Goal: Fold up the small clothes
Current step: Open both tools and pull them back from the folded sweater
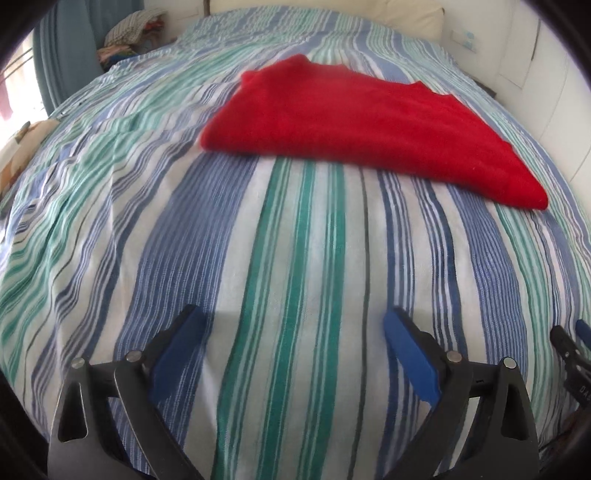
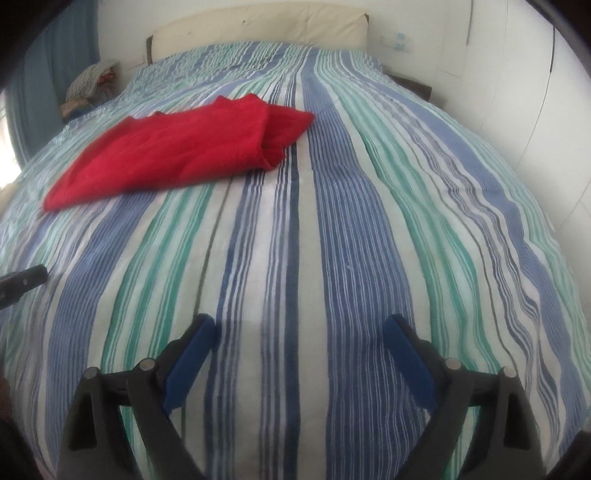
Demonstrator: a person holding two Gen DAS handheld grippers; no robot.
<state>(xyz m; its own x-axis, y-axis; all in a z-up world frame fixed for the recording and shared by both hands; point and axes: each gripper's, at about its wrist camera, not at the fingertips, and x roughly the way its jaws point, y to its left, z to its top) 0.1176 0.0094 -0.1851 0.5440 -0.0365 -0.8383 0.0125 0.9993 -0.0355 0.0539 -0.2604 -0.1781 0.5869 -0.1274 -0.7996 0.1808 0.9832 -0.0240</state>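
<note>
A red knitted garment (image 1: 354, 125) lies folded flat on the striped bedspread (image 1: 295, 258), ahead of both grippers. In the right wrist view the red garment (image 2: 177, 151) sits at the upper left, one end doubled over toward the right. My left gripper (image 1: 295, 321) hangs open over bare bedspread, well short of the garment, nothing between its blue pads (image 1: 410, 354). My right gripper (image 2: 299, 328) is also open and empty above the bedspread (image 2: 332, 240), to the right of the garment. The right gripper's tip (image 1: 569, 339) shows at the left wrist view's right edge.
A cream headboard (image 2: 258, 26) and white wall close the far end of the bed. A pile of patterned clothes (image 1: 129, 33) lies at the far left corner by a blue curtain (image 1: 59, 55). A patterned cushion (image 1: 18, 147) sits at the left bed edge.
</note>
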